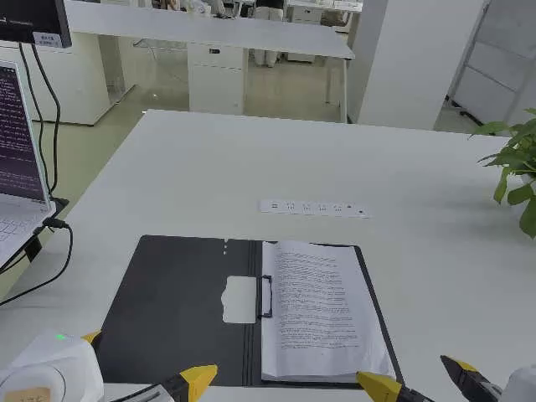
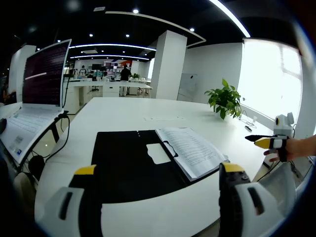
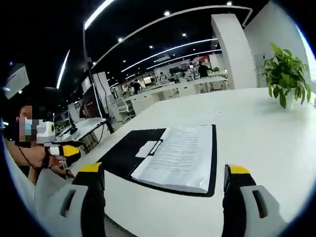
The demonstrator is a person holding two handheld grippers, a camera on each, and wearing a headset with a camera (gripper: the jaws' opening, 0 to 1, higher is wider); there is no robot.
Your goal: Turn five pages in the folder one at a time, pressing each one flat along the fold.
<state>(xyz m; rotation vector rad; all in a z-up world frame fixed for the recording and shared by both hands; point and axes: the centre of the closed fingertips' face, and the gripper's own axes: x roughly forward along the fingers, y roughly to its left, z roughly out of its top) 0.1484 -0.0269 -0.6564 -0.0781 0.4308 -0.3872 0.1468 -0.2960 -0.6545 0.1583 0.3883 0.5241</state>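
Black folder [image 1: 184, 310] open, just ahead of left hand-held gripper [image 1: 145, 358] (jaws wide).

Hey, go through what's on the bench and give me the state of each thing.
folder, open, lying flat.
paper stack, flat on the folder's right half.
laptop, lid up, screen lit.
left tool, open, holding nothing.
right tool, open, holding nothing.
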